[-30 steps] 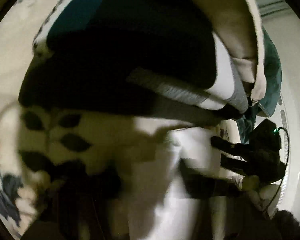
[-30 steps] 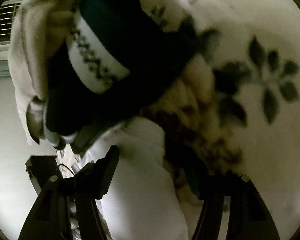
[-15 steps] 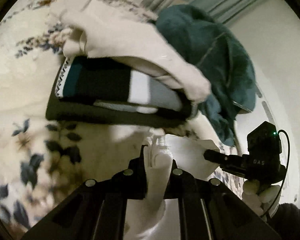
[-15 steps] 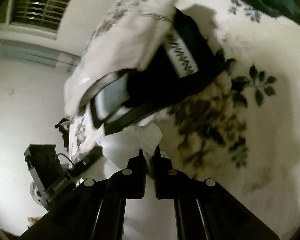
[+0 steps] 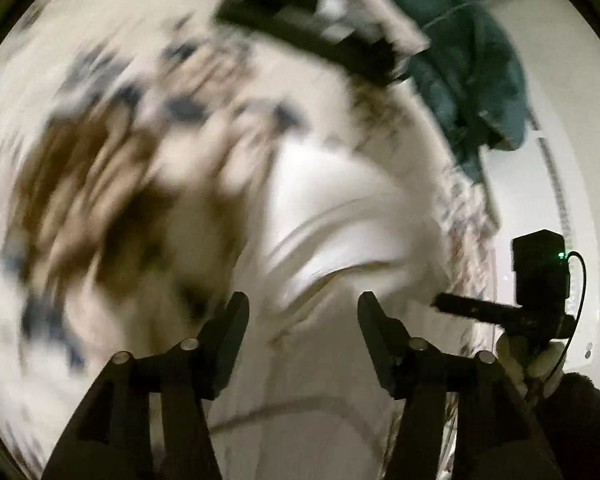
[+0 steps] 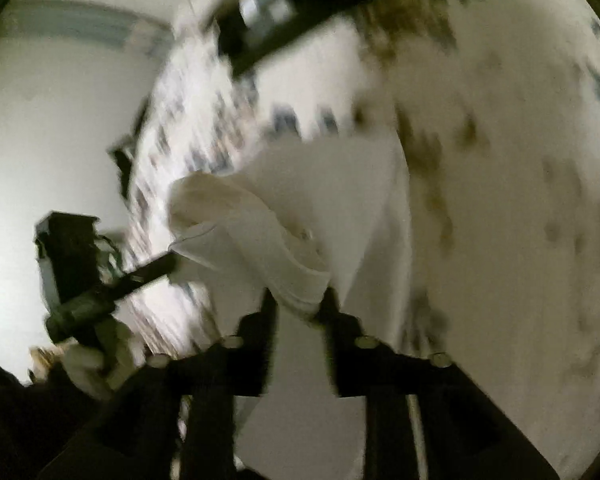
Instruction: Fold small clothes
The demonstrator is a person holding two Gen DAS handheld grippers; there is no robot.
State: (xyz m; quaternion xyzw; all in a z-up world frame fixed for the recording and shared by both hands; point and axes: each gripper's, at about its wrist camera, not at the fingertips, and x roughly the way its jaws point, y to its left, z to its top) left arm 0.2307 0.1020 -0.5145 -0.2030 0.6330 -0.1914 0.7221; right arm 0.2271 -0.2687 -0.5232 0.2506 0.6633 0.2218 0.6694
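Observation:
A small white garment [image 5: 332, 216] lies on the floral bedspread [image 5: 112, 152], in front of my left gripper [image 5: 302, 312]. The left gripper is open with nothing between its fingers, just above the cloth. In the right wrist view my right gripper [image 6: 298, 300] is shut on a folded edge of the white garment [image 6: 260, 232], which bunches up ahead of the fingers. Both views are blurred by motion. Each gripper shows in the other's view, the right one [image 5: 460, 306] and the left one [image 6: 156, 268].
A stack of folded dark and striped clothes [image 5: 312, 28] with a cream piece on top lies farther back on the bed. A teal garment [image 5: 472, 80] hangs beside it at the bed's edge. A pale wall [image 6: 40, 128] lies beyond.
My left gripper has opened and let go of the white garment. Both grippers have pulled back from the clothes stack, which now sits farther away. The right gripper stays shut on the cloth.

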